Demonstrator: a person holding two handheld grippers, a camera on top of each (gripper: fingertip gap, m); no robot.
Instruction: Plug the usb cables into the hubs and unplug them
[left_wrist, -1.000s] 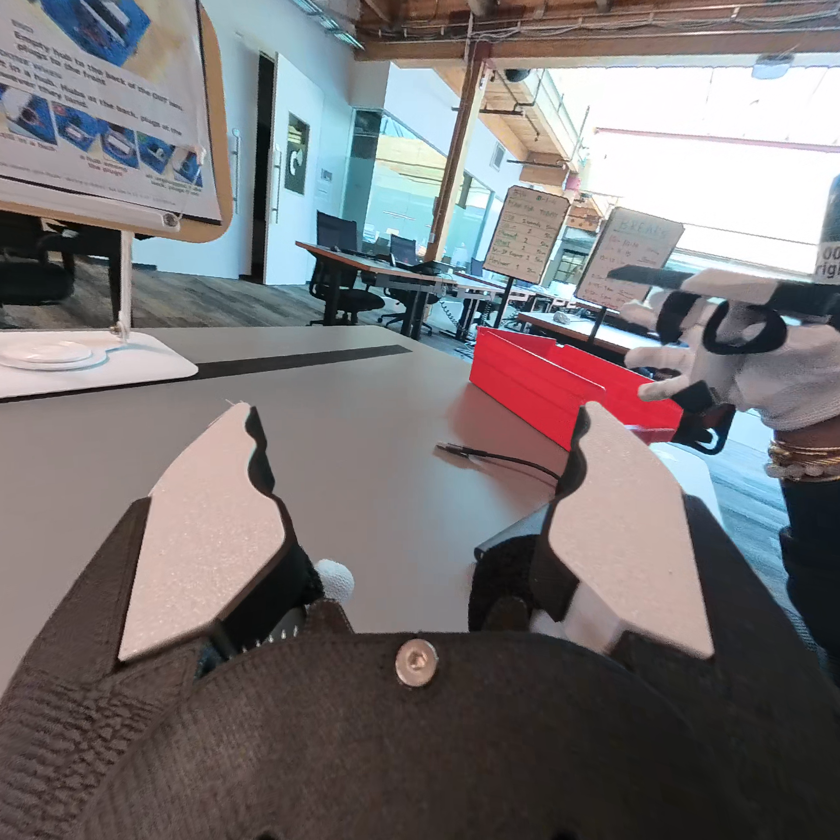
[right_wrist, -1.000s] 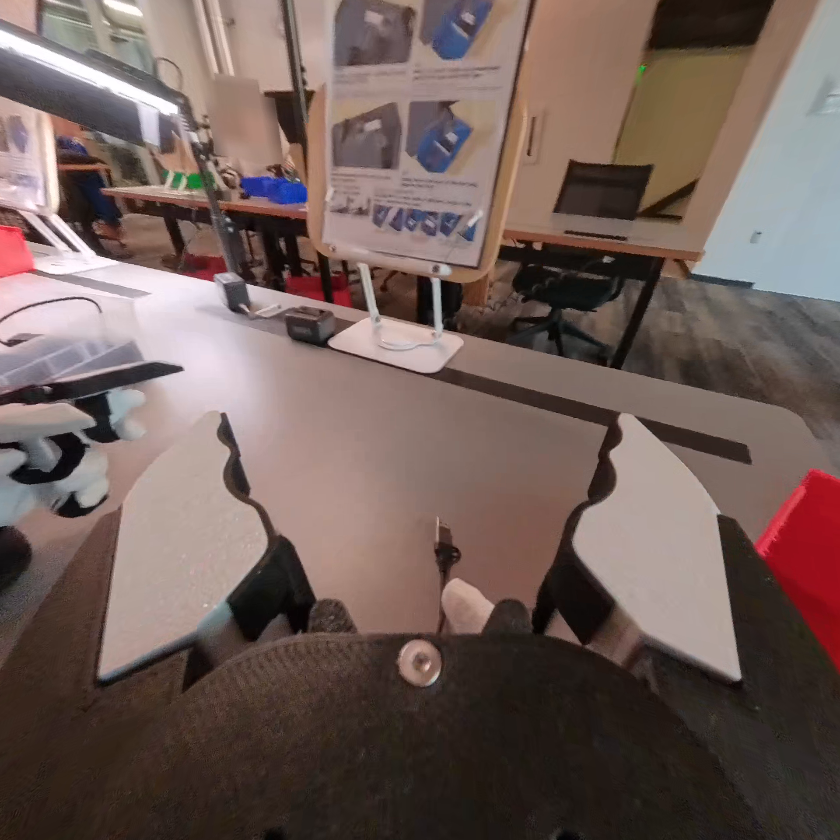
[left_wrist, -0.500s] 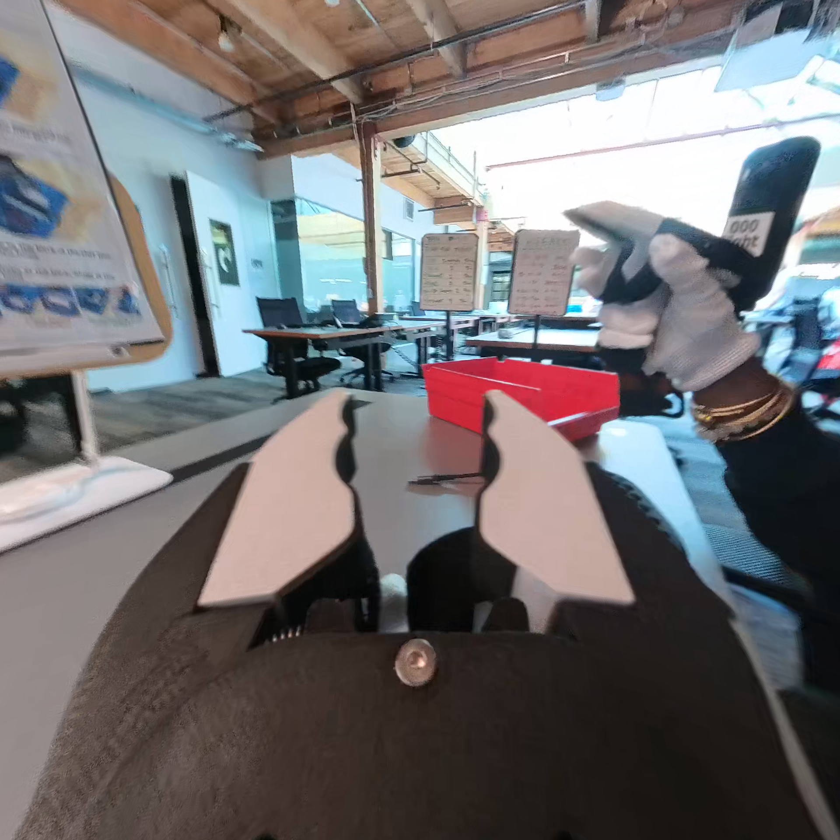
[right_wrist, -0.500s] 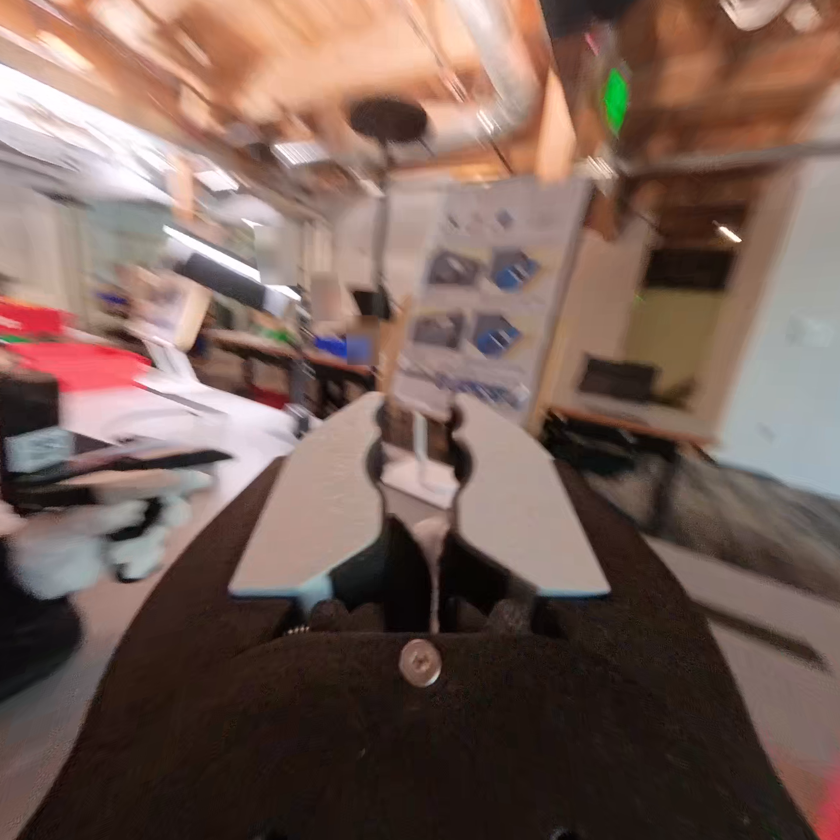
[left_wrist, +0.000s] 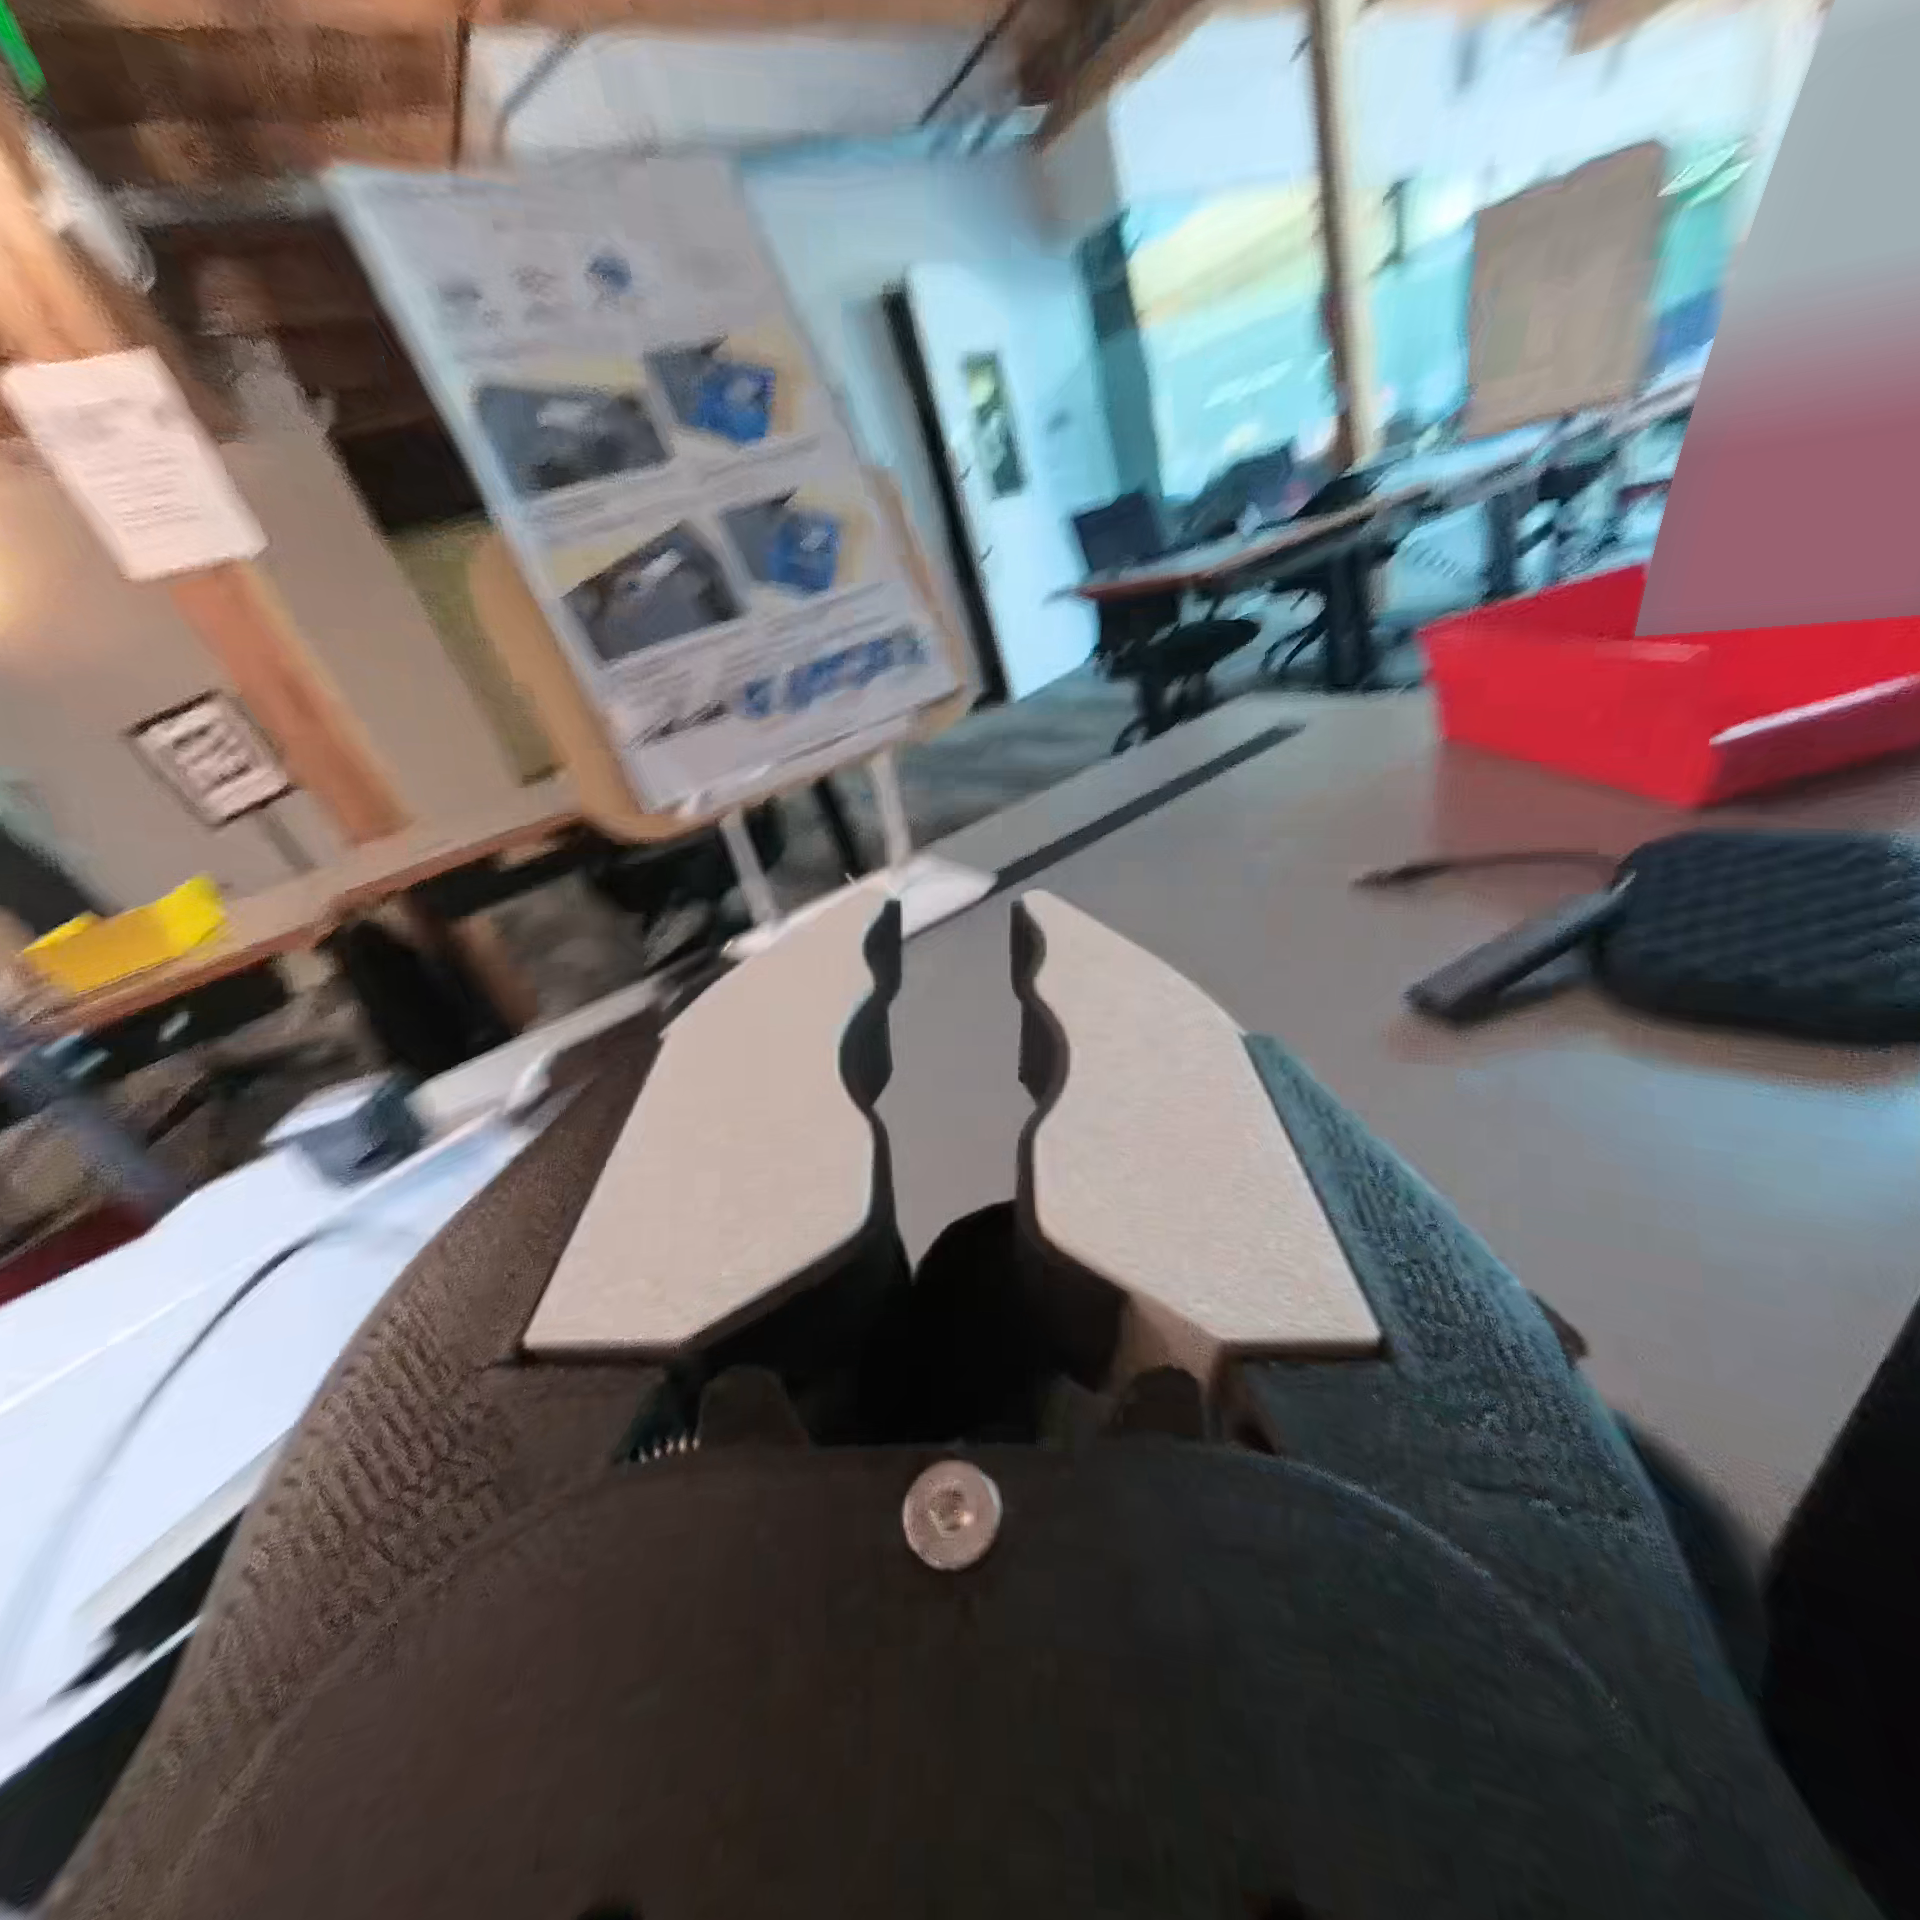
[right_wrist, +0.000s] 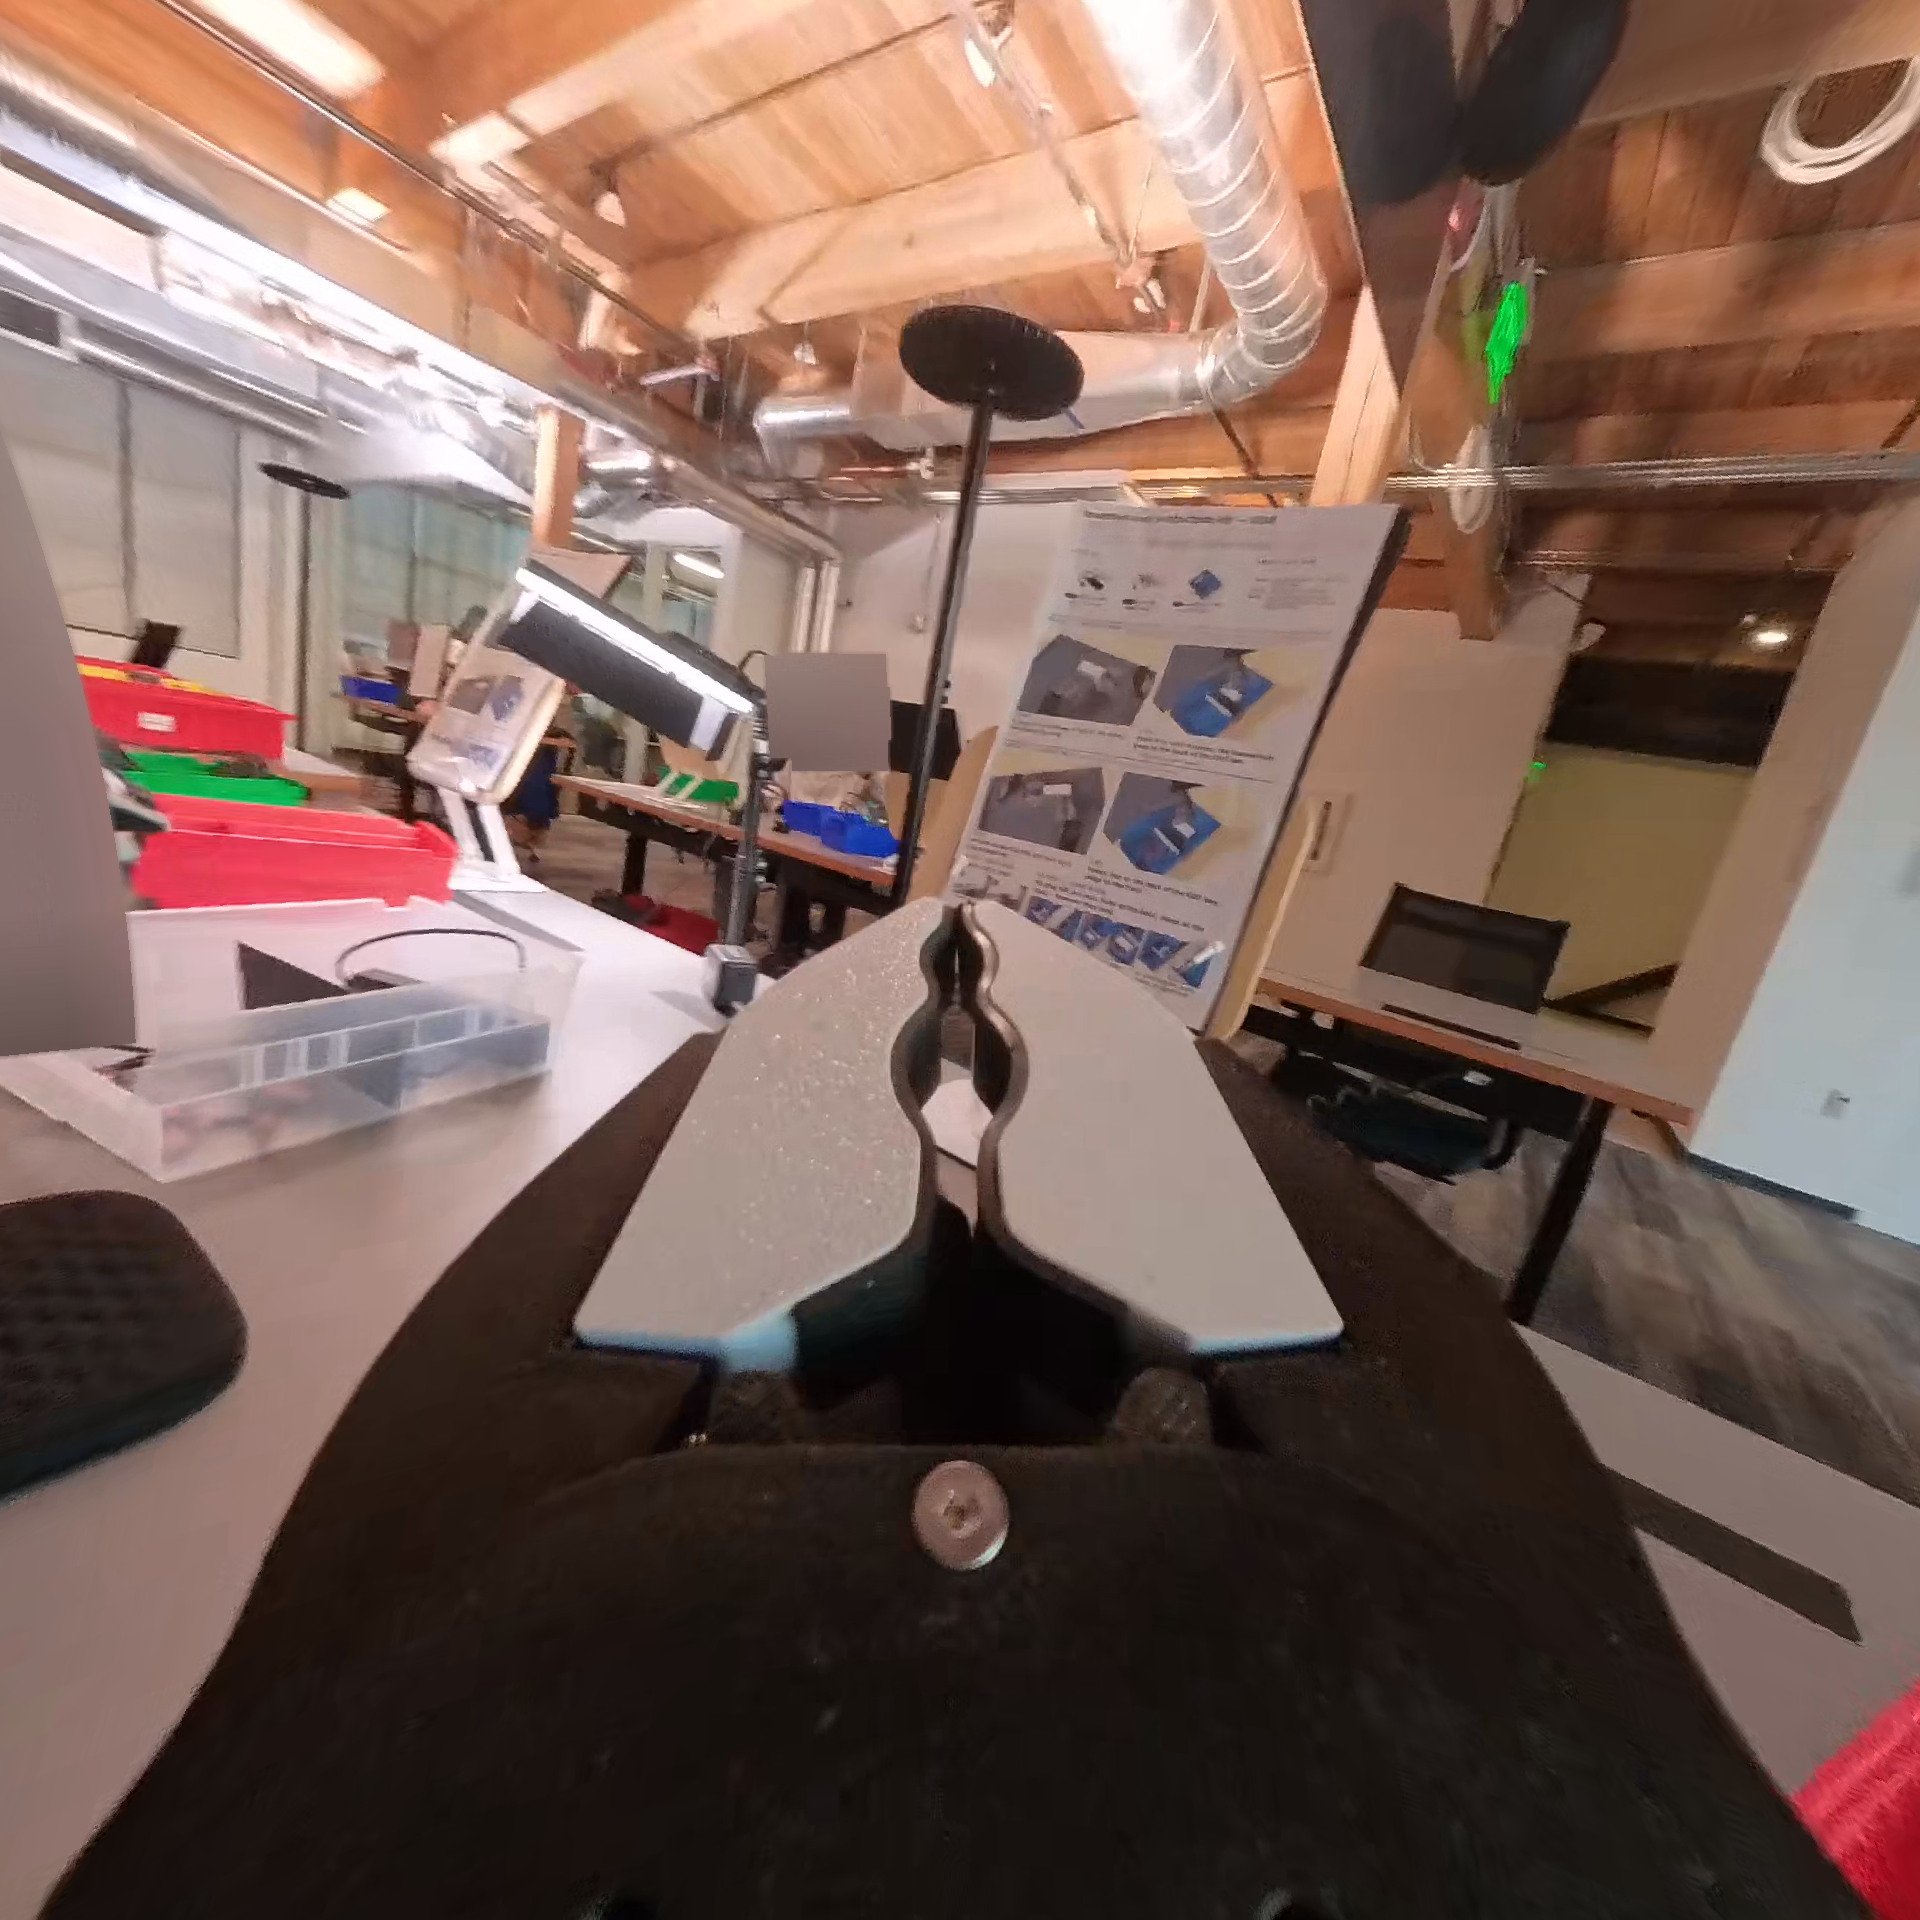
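In the left wrist view, a thin black USB cable (left_wrist: 1455, 868) lies on the grey table (left_wrist: 1403, 1195) at the right. A dark flat hub (left_wrist: 1496, 961) lies beside it, its far end hidden by the black body of my right gripper (left_wrist: 1766, 935). My left gripper (left_wrist: 951, 920) is empty and shut but for a narrow gap. In the right wrist view, my right gripper (right_wrist: 961, 914) is shut with its tips touching, empty, and tilted up off the table. The left gripper's black body (right_wrist: 94, 1340) shows at the left edge. This view shows neither the hub nor that cable.
A red bin (left_wrist: 1662, 707) stands at the table's far right. A poster board on a white stand (left_wrist: 665, 499) stands at the back and also shows in the right wrist view (right_wrist: 1174, 769). A clear plastic box (right_wrist: 343, 1029) holding a black cable sits left, with red and green bins (right_wrist: 260, 831) behind. Across from one pair of fingers to the other is roughly 40 centimetres.
Both grippers closed from wide open. The left gripper swung left, from the red bin toward the poster board. The right gripper rose off the table, tilted up, then steadied.
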